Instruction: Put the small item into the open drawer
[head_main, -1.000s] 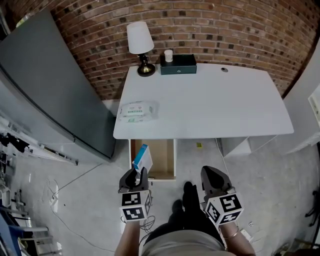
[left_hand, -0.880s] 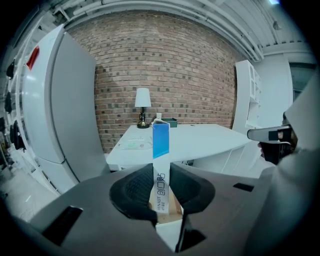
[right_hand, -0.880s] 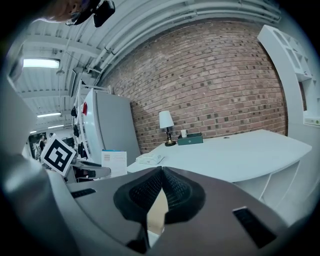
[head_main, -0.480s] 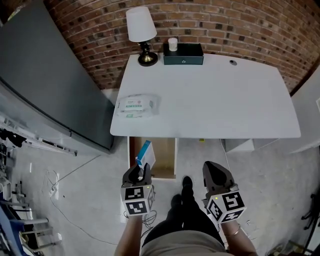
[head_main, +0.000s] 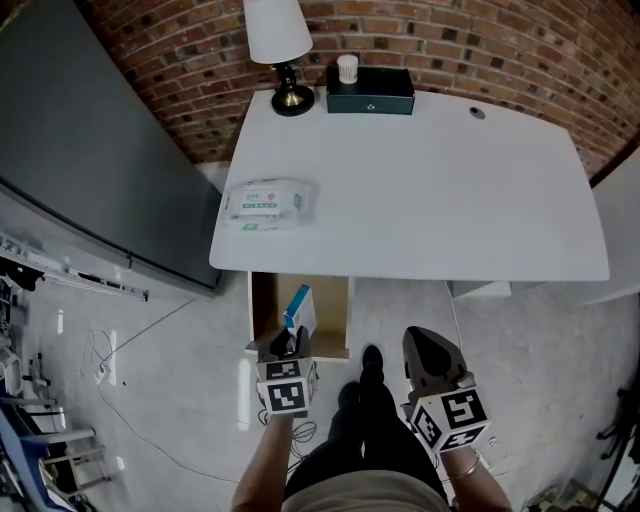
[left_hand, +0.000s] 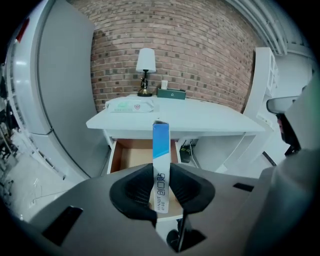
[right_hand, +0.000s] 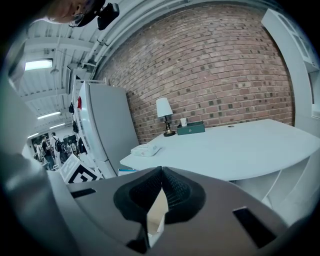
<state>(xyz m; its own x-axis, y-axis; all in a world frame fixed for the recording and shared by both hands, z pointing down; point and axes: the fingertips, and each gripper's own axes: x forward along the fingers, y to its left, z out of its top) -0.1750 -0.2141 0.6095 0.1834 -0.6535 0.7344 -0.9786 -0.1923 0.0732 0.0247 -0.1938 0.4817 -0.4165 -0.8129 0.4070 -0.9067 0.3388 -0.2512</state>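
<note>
A small blue and white box stands upright between the pads of my left gripper, which is shut on it. The box hangs over the front part of the open wooden drawer under the white desk's left end. In the left gripper view the box rises from the jaws of the left gripper, with the drawer straight behind it. My right gripper is lower right of the drawer, over the floor. In its own view the right gripper is shut and holds nothing.
On the desk are a lamp, a dark green box with a white cup on it, and a wipes pack near the left edge. A tall grey cabinet stands at the left. Cables lie on the floor.
My left gripper has sunk and moved toward the desk, so the box is now over the drawer. The right gripper has shifted only slightly.
</note>
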